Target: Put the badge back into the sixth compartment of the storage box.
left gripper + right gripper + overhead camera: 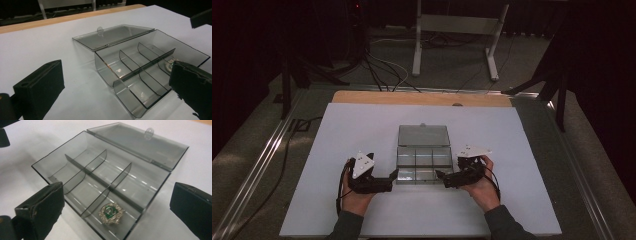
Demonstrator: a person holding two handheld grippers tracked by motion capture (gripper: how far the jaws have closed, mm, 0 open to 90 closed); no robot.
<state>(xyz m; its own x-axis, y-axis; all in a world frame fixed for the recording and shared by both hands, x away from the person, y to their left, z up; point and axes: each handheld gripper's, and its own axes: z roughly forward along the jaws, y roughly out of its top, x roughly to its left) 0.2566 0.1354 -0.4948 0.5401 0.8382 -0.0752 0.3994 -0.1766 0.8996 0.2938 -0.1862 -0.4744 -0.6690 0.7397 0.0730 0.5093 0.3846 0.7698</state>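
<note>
Badge [110, 213], a small green-and-silver piece, lies loose in a near corner compartment of the smoked clear organiser box [424, 167], low in the right gripper view, between that gripper's two black jaws but touched by neither. Right gripper [442, 176] stands wide and empty at the box's right end. Left gripper [394, 175], also wide with nothing between its jaws, sits at the box's left end, one jaw just beside the wall. The lid [423, 135] lies flat and open behind the box, at the centre of the white tabletop [337, 200]. My worry: the box looks light, so a jaw brushing its wall could skid or tip it and bounce the badge into another compartment.
</note>
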